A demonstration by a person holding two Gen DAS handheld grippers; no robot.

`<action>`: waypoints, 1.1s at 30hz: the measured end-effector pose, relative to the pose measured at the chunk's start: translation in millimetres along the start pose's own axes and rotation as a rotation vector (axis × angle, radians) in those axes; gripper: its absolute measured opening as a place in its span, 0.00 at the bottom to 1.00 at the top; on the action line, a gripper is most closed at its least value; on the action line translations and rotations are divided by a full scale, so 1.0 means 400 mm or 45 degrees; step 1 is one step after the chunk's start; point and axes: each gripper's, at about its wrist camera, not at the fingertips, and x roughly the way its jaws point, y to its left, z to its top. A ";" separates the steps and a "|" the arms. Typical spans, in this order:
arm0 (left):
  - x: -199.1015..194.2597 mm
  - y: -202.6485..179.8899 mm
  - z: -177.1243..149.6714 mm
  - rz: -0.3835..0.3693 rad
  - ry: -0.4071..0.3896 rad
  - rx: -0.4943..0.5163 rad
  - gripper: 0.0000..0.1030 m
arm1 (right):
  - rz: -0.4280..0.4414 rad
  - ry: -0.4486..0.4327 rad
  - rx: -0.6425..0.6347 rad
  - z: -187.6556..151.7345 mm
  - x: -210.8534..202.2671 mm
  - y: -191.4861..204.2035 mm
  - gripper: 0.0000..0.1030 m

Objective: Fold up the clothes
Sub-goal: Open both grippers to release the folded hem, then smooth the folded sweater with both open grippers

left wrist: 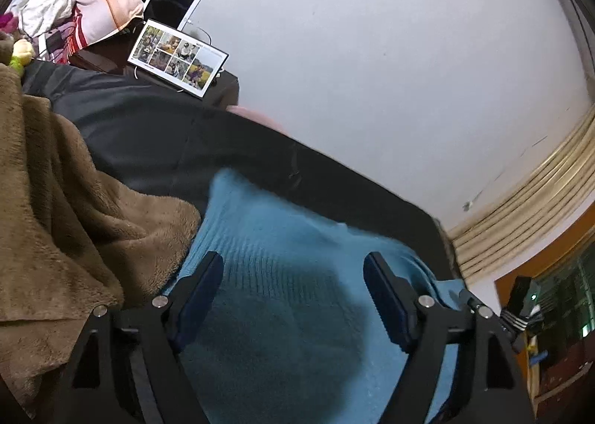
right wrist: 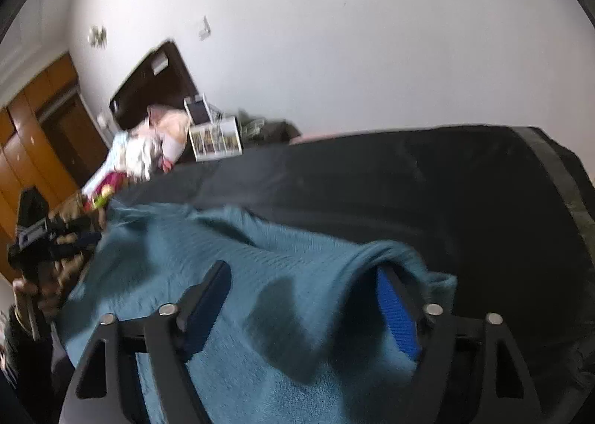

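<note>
Sweater, a blue knit, lies spread on the dark sheet that covers the bed, and I'll place everything else by that sheet. The brown fleece blanket is heaped on the sheet's left side, touching the knit's edge. Past the sheet's far end stand a photo frame and a tablet.

The left gripper hangs low over the knit with its jaws spread wide and nothing between them. The right gripper is also wide open, but its right finger sits under a raised flap of the knit's edge, nearest the sheet's right side, so cloth drapes over that pad without being pinched.

Whether this is a grasp being set up or a fold just let go, I can't say from where I stand; the cloth fits both. The right view is smeared, so that hand looks to be moving.

For a clean fold here, I'd judge each grip wants a single layer of the knit's edge, well into the pads, with both hands level so the crease runs straight. The knit is soft and stretchy; a pull from one side would skew it.
</note>
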 end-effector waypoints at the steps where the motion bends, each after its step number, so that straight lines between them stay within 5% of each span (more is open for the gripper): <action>1: -0.005 -0.003 -0.001 -0.001 0.000 0.005 0.79 | 0.007 -0.015 0.006 0.002 -0.008 -0.001 0.78; 15: 0.044 -0.087 -0.077 0.073 0.100 0.180 0.79 | -0.089 -0.097 -0.195 0.018 -0.074 0.104 0.78; 18: 0.060 -0.090 -0.095 0.091 0.115 0.201 0.79 | -0.022 -0.041 -0.279 0.012 -0.066 0.142 0.78; 23: 0.078 -0.088 -0.112 0.124 0.127 0.227 0.79 | 0.260 0.181 -0.279 -0.012 0.001 0.173 0.78; 30: 0.078 -0.066 -0.112 0.123 0.126 0.216 0.79 | 0.202 0.359 -0.233 -0.034 0.098 0.150 0.78; 33: 0.079 -0.070 -0.118 0.150 0.122 0.257 0.79 | 0.045 0.346 -0.216 -0.021 0.131 0.127 0.78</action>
